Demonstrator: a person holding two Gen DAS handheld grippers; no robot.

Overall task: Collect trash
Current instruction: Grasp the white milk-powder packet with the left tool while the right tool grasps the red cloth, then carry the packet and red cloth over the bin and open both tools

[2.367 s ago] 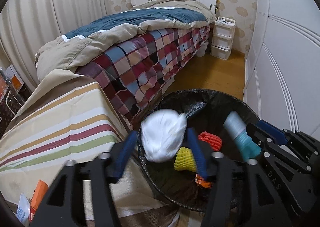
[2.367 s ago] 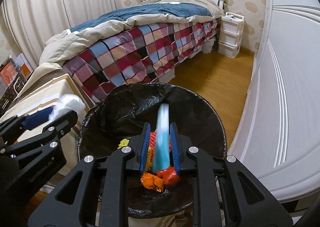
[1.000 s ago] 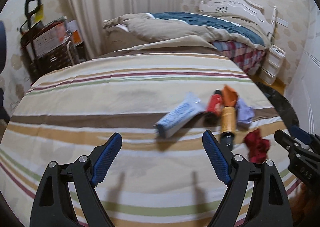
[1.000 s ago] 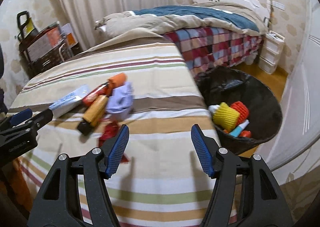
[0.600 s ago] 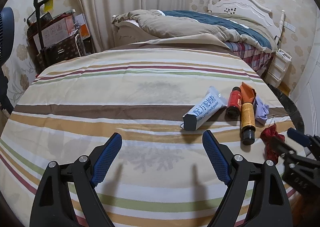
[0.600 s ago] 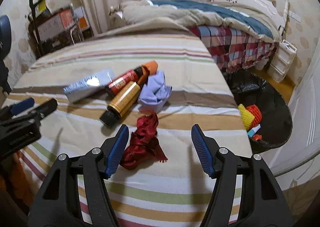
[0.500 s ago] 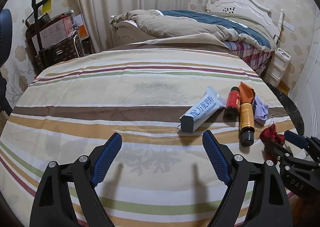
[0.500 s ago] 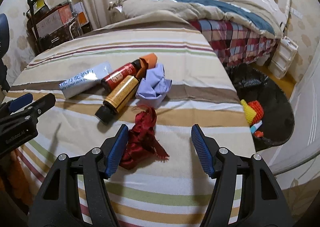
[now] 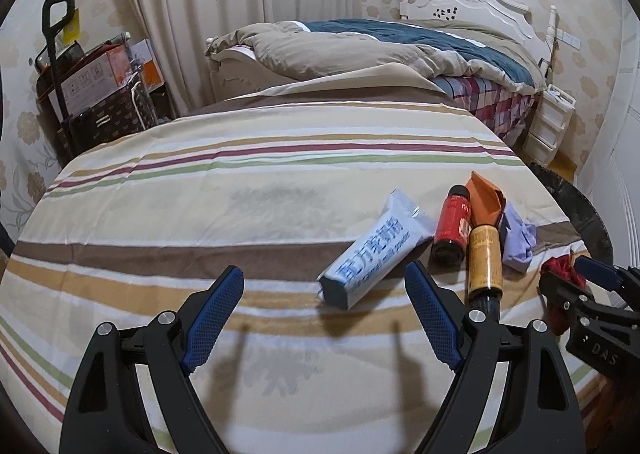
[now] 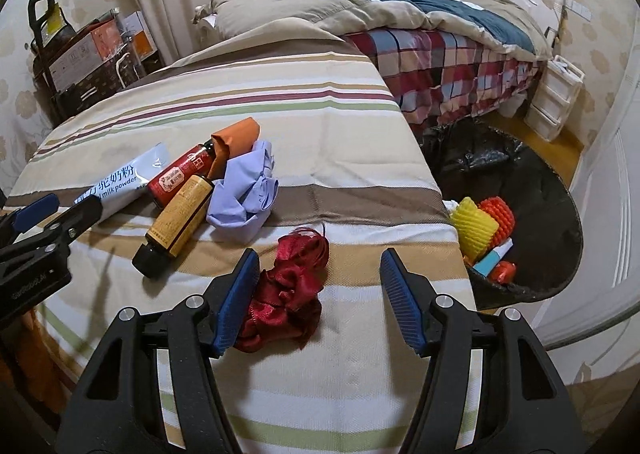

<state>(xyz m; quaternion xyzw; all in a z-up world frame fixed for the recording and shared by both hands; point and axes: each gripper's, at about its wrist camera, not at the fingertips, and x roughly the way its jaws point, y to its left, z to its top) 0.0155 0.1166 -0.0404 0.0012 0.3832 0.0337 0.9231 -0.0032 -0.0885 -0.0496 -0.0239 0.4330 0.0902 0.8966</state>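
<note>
- Tablecloth (image 10: 352,157): cream, striped in brown, tan, maroon and green.
- Packet (image 9: 374,250): white with blue lettering.
- One bottle (image 10: 180,175): red label, dark cap.
- Other bottle (image 10: 176,219): amber-gold label, black cap.
- Crumpled paper (image 10: 244,193): pale lilac.
- Folded paper (image 10: 236,137): orange.
- Ribbon (image 10: 292,278): dark shiny red.
- Bin liner (image 10: 560,221): black; inside, a yellow foam net (image 10: 474,232) and an orange-red one (image 10: 500,217).
- Bedspread (image 10: 436,69): checked in red, blue and beige.
- Quilt (image 9: 400,37): navy and khaki.
- Gripper pads (image 10: 238,292): blue on black frames.
</note>
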